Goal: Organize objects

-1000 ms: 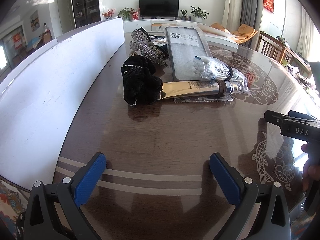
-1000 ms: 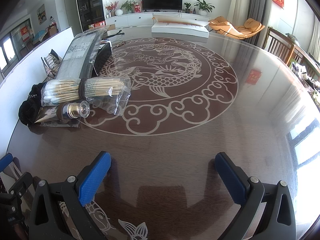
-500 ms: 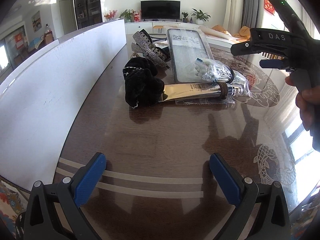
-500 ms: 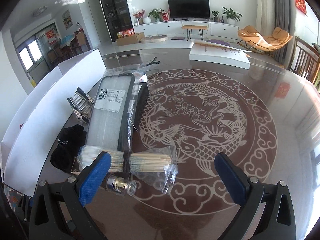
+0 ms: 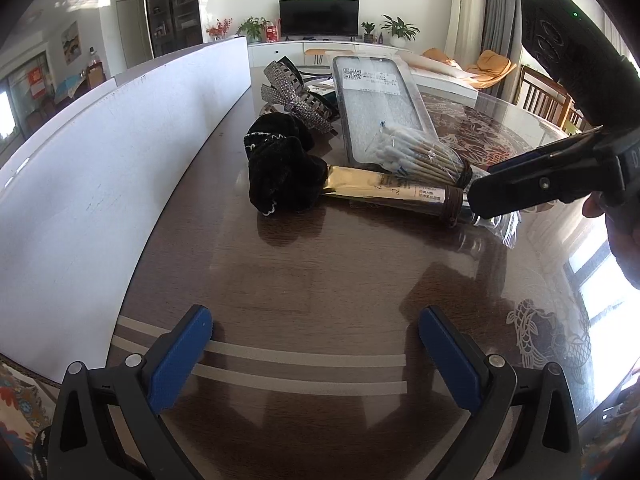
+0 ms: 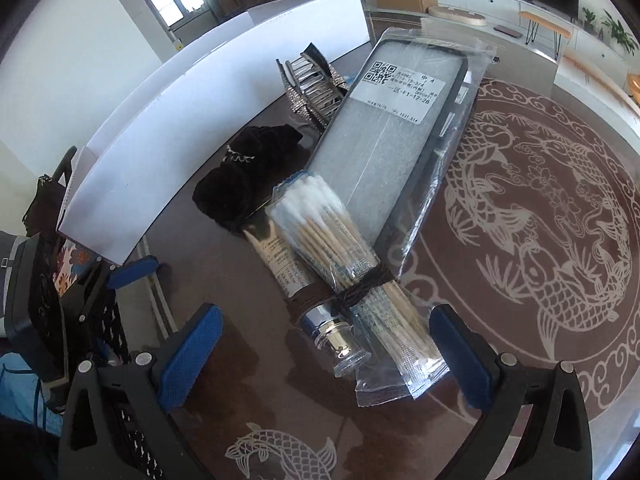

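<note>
A pile lies on the brown table [image 5: 320, 280]: a black scrunchie [image 5: 282, 184], a gold tube [image 5: 384, 190] with a clear cap [image 6: 340, 344], a bag of cotton swabs [image 6: 340, 252], a bagged phone case [image 6: 384, 152] and a rhinestone hair clip [image 5: 298, 94]. My right gripper [image 6: 326, 354] is open, its fingers on either side of the tube's cap and the swab bag's near end, just above them. It also shows in the left wrist view [image 5: 532, 188]. My left gripper [image 5: 314, 350] is open and empty over bare table near the front edge.
A white board [image 5: 120, 168] stands along the table's left side. The table top carries a fish and cloud pattern [image 6: 540, 208] to the right of the pile. Chairs [image 5: 548, 96] stand beyond the far right edge.
My right gripper has swung left and come down over the near end of the tube and swab bag. My left gripper has stayed in place.
</note>
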Available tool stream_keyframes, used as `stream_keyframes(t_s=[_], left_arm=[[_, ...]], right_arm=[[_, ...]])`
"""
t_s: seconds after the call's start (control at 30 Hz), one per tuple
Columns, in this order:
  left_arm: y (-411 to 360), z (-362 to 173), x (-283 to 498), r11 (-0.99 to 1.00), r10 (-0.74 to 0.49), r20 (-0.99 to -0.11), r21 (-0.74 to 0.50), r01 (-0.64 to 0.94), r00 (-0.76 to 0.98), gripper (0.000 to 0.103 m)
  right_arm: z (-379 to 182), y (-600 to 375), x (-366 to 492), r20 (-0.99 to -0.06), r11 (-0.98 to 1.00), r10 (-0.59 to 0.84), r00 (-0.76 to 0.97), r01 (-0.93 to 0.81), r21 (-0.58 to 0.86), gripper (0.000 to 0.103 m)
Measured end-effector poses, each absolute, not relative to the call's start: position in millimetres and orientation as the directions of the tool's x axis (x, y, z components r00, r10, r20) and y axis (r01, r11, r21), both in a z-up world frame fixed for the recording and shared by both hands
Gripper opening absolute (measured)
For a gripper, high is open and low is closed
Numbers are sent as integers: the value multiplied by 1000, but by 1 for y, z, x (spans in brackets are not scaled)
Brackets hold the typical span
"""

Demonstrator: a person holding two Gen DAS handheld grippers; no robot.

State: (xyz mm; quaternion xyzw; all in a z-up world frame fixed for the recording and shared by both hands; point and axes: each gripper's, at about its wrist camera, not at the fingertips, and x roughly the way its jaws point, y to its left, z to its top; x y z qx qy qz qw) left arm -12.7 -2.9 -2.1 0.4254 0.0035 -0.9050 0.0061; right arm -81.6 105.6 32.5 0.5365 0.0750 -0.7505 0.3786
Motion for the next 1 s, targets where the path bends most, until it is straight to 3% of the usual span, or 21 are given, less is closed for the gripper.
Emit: stream_keyframes(t_s=[0.2, 0.53, 0.83, 0.9, 0.97, 1.0], left_arm=[[-3, -2, -13, -1000, -7, -769, -2, 13, -639, 103], [-4, -2, -15, -1000, -9, -770, -2, 16, -638, 103], [-3, -4, -17, -1000, -13, -765, 0, 20, -643, 103], [-3, -4, -18, -1000, -13, -765, 0, 20, -644, 103], [-3, -4, -18, -1000, -12, -766, -1, 20, -642, 103], [-3, -5, -17, -1000, -13, -767, -1, 20, -642, 103]], right_arm=[[38, 110, -58, -859, -698, -496, -127, 647, 308, 103], [48, 118, -69, -898, -754, -345, -274, 651, 91, 103], [38, 88, -76, -913, -688, -327, -245, 724, 52, 103], [36, 93, -87, -907, -722, -350, -233, 685, 102, 99], [29, 99, -97, -908, -758, -359, -215, 635, 149, 87], [26, 102, -101, -906, -771, -374, -198, 609, 186, 86]])
